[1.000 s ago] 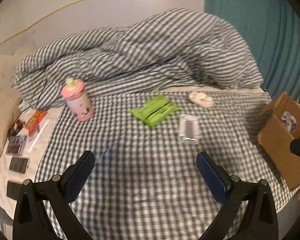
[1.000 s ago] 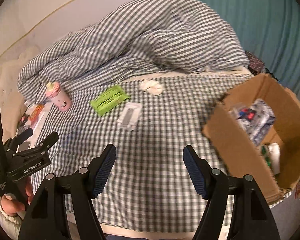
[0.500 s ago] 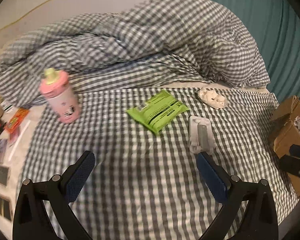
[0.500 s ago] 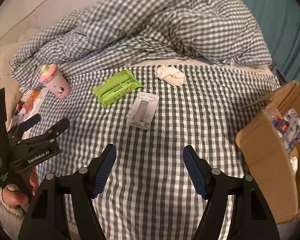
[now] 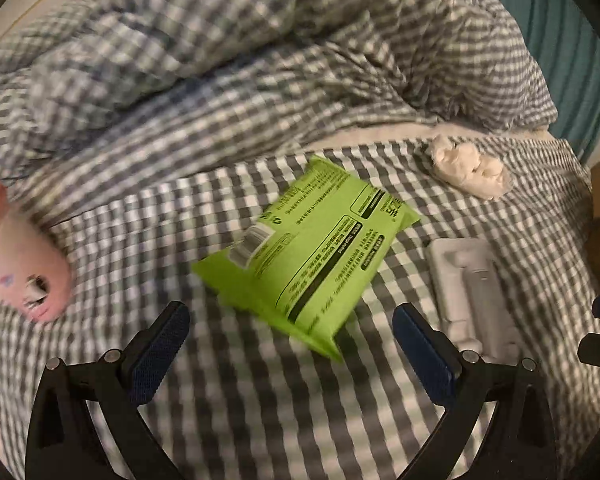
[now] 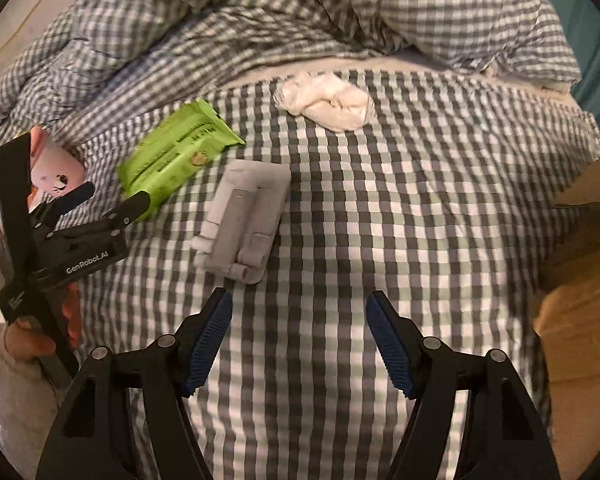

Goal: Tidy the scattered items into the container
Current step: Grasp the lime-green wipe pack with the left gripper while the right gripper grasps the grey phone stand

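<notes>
Left wrist view: the left gripper [image 5: 290,338] has its jaws spread wide and empty. The green packet [image 5: 308,252] lies flat on the checked bedsheet [image 5: 260,408] just ahead of the jaws, its near corner reaching between the two tips. Beyond the right jaw lies the grey plastic holder [image 5: 470,296]; past the left jaw stands the pink cup [image 5: 24,276]; far ahead and to the right sits a crumpled white cloth [image 5: 468,168]. The step in hand looks like picking up the packet. A good grasp would bring the jaws down across its narrow width, low enough to catch the soft pack without pinching the sheet.

Right wrist view: the right gripper [image 6: 298,340] is likewise wide open, holding nothing, over bare sheet. The holder [image 6: 244,216] lies just ahead of its left jaw, apart from it, probably its target. The cardboard box [image 6: 580,280], the container, appears only as a flap and wall far to the right of the right jaw; its contents cannot be seen here.
</notes>
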{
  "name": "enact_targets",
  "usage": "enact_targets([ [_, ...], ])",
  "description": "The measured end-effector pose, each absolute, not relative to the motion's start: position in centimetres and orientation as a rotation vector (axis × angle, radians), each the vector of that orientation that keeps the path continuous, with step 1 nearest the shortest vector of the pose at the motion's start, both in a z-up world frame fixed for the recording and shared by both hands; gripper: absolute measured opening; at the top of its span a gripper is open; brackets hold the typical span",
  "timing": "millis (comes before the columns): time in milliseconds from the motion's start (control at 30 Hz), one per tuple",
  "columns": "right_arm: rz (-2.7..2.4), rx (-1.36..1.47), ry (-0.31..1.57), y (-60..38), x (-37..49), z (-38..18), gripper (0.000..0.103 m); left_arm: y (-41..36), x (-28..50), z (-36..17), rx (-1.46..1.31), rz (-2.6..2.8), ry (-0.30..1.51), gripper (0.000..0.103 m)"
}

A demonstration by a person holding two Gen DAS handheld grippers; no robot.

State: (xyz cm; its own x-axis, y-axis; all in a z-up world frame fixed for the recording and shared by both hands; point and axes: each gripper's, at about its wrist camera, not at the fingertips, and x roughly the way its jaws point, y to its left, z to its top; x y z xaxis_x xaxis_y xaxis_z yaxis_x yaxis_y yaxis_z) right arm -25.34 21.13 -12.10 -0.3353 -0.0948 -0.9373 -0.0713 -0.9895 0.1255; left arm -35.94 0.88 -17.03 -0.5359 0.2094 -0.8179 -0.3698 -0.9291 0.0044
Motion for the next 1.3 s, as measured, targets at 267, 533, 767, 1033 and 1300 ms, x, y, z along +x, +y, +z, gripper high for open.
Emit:
enact_targets([
  [267, -2.495, 1.839, -0.250, 21.3, -26.9, -14.9, 0.069, 2.5, -39.0, -20.1, -1.306, 2.468, 0.352, 0.103],
  [533, -2.494, 1.840, -0.261, 21.3, -26.9, -15.0, 0.069, 2.3, -38.3, -19.2, -1.307, 2.437, 0.314, 0.067],
  [767, -2.488, 1.792, -0.253, 19.7, -27.7, -14.2, 0.069, 0.0, -36.7, -17.5, -1.378, 2.443, 0.215, 0.016],
  [1033, -2.451, 1.775, -0.235, 17.2, -28.3, -14.8, 0.069, -0.8, -36.2, -18.1, -1.411, 2.440, 0.271, 0.005],
  [1300, -2.441, 1.756, -0.251, 17.2, -29.9, -15.1, 0.069, -2.4, -36.1, -18.5, -1.439, 2.416, 0.097, 0.057],
])
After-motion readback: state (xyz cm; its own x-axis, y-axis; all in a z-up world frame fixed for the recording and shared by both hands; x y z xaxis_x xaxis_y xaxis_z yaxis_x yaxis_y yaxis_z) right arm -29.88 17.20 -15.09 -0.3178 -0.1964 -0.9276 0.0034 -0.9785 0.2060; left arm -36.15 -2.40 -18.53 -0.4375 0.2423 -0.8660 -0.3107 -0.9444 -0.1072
